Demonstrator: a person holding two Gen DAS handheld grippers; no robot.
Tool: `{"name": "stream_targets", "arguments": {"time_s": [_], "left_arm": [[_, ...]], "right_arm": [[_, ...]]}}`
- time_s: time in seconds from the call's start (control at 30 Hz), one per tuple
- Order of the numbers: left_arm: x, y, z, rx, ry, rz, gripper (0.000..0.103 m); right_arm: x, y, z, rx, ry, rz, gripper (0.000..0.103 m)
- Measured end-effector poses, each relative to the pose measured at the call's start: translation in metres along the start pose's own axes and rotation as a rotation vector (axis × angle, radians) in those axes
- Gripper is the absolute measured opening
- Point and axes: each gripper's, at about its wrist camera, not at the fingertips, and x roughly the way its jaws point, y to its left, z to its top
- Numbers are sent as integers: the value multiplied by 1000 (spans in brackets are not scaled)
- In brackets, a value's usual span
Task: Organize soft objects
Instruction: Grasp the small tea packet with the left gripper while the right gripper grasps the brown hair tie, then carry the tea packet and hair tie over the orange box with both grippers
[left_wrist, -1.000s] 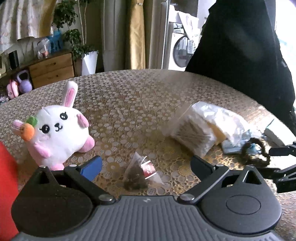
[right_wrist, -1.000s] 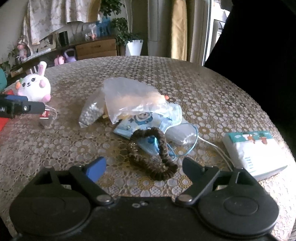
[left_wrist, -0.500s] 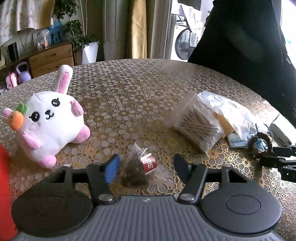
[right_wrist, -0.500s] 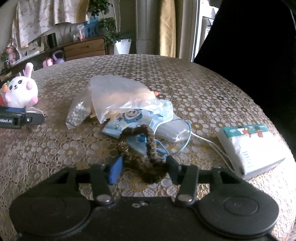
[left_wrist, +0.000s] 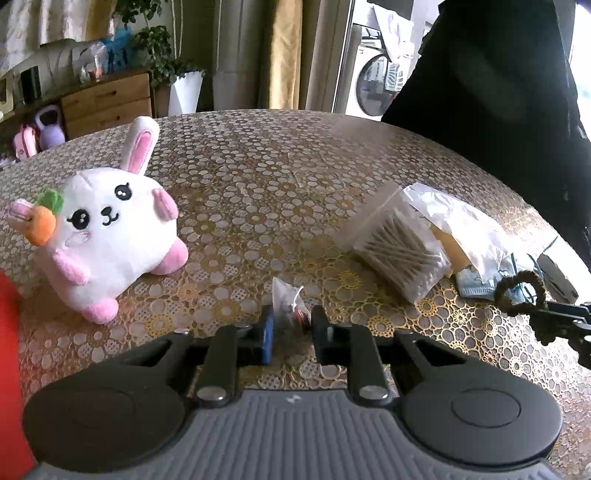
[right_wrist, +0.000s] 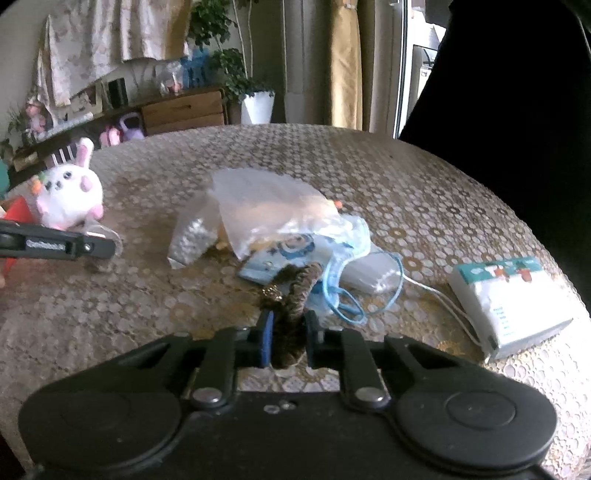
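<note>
The bunny (left_wrist: 107, 236) sits on the desk (left_wrist: 277, 177), puffy and easy to squeeze. The left tool (left_wrist: 291, 332) has just closed and pinches a light, crinkly tea bag (left_wrist: 288, 306), probably by its middle. The right tool (right_wrist: 288, 339) has just closed on the stretchy scrunchie (right_wrist: 295, 295).

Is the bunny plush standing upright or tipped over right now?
Upright. The bunny plush sits on its pink feet on the table, face forward and one ear pointing up; it leans back slightly.
</note>
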Motion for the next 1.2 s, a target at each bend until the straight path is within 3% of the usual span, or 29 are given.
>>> {"name": "stream_targets", "arguments": {"time_s": [0.47,1.2], "left_arm": [[-42,12,4,-35,-20,-17,16],[-158,67,24,-45,-108,33,16]], "right_arm": [[-47,25,23,5,-98,89,15],[-113,120,69,-122,-227,303,15]]}}
